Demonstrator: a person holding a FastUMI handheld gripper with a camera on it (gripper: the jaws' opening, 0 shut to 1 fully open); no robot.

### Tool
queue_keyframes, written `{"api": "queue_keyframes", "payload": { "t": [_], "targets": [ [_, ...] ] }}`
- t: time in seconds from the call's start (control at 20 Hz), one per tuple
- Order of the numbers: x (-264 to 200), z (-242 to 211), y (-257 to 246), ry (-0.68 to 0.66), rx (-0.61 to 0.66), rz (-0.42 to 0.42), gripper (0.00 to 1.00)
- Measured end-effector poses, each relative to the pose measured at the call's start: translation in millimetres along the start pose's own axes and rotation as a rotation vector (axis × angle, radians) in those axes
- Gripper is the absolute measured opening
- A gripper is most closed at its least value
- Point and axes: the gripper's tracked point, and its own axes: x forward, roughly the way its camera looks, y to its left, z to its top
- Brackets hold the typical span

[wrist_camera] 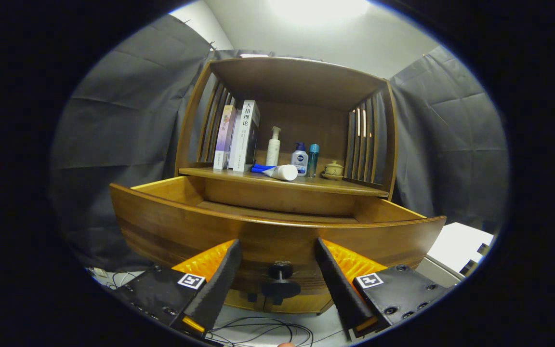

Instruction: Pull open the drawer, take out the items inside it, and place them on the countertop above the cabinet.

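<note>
A: Though the drawer (277, 226) stood pulled well out from under the countertop (282, 183), what was the gripper (280, 274) doing?

B: Its fingers were spread wide, gripping nothing. The knob (280, 278) sat between them at the middle of the drawer's front, touching neither finger.

A: And the things inside?

B: I could not see them. The tall front board hid the drawer's floor; only the side walls and back showed.

A: So what could have gone wrong?

B: Reaching in blind, I'd judge. The fingers would have had to rise over that front board, and a low approach could have knocked its top edge. Dropping in unseen, they might have closed on the drawer wall or shoved an item into a corner.

A: The countertop?

B: Crowded along its middle. A tube (277, 171) lay on its side just behind the front edge, with a pump bottle (272, 147), a squat bottle (299, 161) and a slim one (312, 160) behind it, a small lidded pot (333, 168) toward the right end, books (239, 137) upright at the left end. Setting something down carelessly could have toppled the bottles or rolled the tube off.

A: Materials?

B: Smooth, glossy brown wood with visible grain; the drawer's inside was paler. The knob was dark, a round disc on a short stem. The cabinet's sides were slatted. The bottles looked like smooth plastic, the pot like glazed ceramic. Loose cables (258, 330) lay below the gripper.
</note>
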Motion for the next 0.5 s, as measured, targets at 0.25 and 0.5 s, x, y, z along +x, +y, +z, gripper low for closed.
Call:
{"api": "queue_keyframes", "payload": {
  "t": [0.25,0.5],
  "targets": [
    [13,3,2,0.0,0.007,-0.001,0.98],
    [39,9,4,0.015,0.047,-0.001,0.98]
  ]
}}
